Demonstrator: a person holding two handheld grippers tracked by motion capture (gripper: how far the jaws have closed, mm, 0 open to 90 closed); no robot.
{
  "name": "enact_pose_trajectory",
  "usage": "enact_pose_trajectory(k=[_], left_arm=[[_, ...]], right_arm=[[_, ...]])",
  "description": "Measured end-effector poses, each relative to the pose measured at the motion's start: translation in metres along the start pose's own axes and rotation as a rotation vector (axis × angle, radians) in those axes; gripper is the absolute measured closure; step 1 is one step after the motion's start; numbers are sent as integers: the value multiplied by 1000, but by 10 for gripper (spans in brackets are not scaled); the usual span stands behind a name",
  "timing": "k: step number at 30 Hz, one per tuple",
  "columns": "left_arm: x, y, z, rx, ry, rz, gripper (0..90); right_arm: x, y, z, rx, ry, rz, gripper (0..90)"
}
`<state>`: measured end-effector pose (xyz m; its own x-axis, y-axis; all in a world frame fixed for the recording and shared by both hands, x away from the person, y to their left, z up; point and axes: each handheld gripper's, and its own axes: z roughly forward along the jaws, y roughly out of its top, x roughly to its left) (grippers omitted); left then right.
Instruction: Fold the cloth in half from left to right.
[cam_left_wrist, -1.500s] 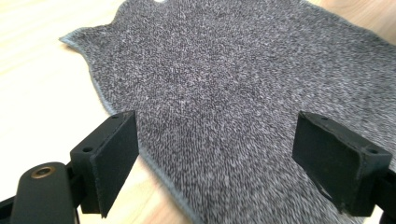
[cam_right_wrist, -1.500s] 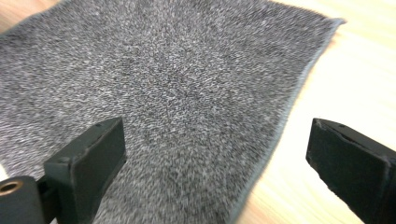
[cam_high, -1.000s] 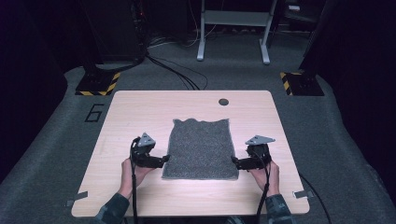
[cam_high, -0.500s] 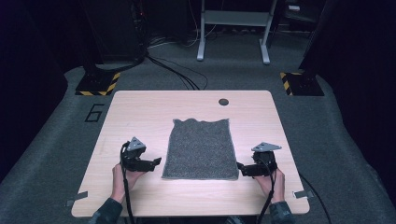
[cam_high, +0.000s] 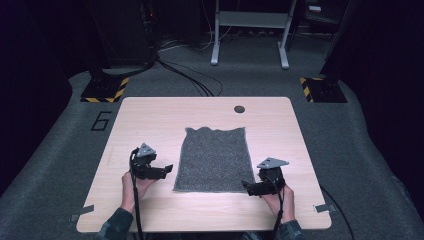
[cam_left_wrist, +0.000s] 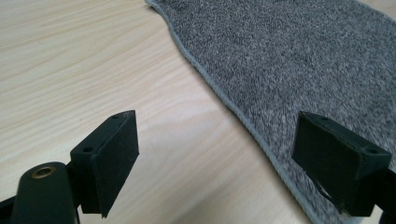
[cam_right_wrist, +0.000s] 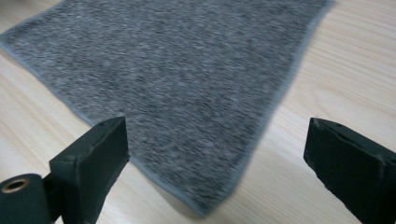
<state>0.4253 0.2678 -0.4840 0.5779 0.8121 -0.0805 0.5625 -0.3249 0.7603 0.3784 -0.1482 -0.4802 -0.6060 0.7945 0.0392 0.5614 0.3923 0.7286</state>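
Observation:
A grey towel (cam_high: 214, 159) lies flat in the middle of the wooden table (cam_high: 150, 120). My left gripper (cam_high: 169, 169) stands open just off the towel's left edge, near its front corner. In the left gripper view the towel's hemmed edge (cam_left_wrist: 243, 121) runs between the left gripper's (cam_left_wrist: 217, 144) jaws, with one jaw above the cloth. My right gripper (cam_high: 246, 186) is open at the towel's near right corner. In the right gripper view that corner (cam_right_wrist: 205, 205) lies between the right gripper's (cam_right_wrist: 217, 149) wide jaws, and the pads are not on it.
A small dark round hole (cam_high: 239, 108) sits near the table's far edge. Tape strips (cam_high: 325, 208) mark the near corners. On the floor are a painted 6 (cam_high: 101, 120), cables (cam_high: 190, 80), hazard-striped bases (cam_high: 104, 90) and a metal stand (cam_high: 250, 30).
My right gripper has slid toward the near edge and inward to the towel's near right corner. The left gripper has drawn back slightly from the towel's left edge. The towel lies unchanged.

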Motion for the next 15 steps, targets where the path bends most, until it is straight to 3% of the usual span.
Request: enact_pose_trajectory(k=[10,15], left_arm=[[3,25,46,39,-12,-3,160],[7,39,73,70,-1,8,183]], right_arm=[[47,20,30,-1,103,-73,79],[76,34,49,2,148,-141,128]])
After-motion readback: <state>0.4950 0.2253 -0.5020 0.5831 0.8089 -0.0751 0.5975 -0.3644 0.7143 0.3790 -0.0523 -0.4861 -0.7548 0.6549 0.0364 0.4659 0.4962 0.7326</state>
